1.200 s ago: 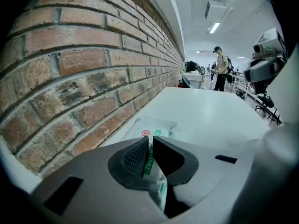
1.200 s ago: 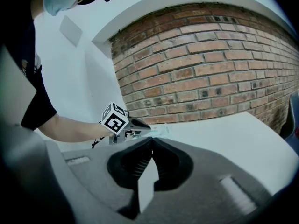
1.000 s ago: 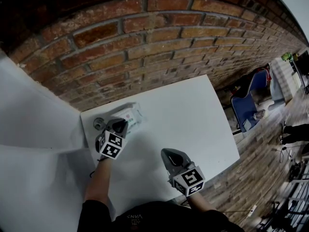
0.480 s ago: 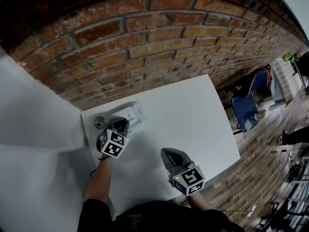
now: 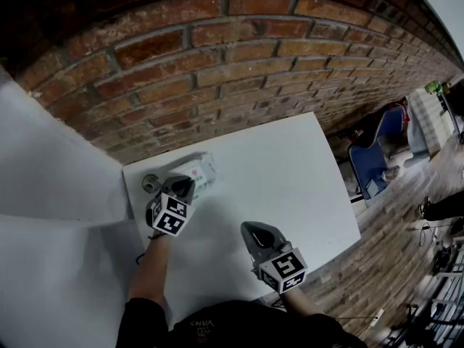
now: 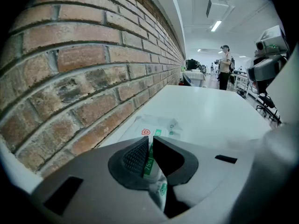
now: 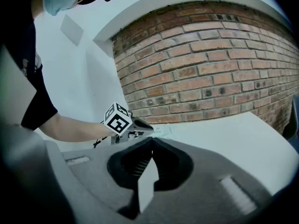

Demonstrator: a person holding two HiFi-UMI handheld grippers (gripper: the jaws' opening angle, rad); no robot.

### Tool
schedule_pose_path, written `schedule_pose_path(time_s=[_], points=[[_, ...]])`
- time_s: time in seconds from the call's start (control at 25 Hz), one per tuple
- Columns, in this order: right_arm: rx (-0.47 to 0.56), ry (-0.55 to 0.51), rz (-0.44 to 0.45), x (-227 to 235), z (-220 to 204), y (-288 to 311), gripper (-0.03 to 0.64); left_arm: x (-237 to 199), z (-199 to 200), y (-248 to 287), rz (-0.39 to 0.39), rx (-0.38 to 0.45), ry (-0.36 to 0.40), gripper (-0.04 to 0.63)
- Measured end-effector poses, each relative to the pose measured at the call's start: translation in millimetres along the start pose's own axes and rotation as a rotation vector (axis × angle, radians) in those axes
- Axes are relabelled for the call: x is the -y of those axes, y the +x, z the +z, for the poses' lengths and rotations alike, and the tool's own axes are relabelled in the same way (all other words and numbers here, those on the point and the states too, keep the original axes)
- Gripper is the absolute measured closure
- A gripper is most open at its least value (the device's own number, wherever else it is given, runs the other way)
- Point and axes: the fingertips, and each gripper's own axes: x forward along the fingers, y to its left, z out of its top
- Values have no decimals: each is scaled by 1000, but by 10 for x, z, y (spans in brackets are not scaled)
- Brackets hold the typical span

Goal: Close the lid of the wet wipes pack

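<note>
Item: wet wipes pack (image 5: 199, 170), lid-closing step in hand.
Left gripper (image 6: 149, 140) pinching what looks like the lid flap (image 6: 149, 168); right gripper (image 7: 152, 139) closed, empty. Next: lay flap flat, press.

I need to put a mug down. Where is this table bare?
The table's whole right half is bare, from the brick wall to the near edge, beyond the right gripper. The far left corner is crowded: the wet wipes pack, with the left gripper shut on it.

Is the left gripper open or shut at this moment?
Shut: the left gripper pinches a thin printed edge of the wet wipes pack between its jaws.
</note>
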Motion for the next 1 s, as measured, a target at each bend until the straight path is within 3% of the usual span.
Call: schedule_pose_path(time_s=[1.0], points=[[23,-27,-28,-117,97,-280,618,-5,114,-107,-11,31,-75,554]])
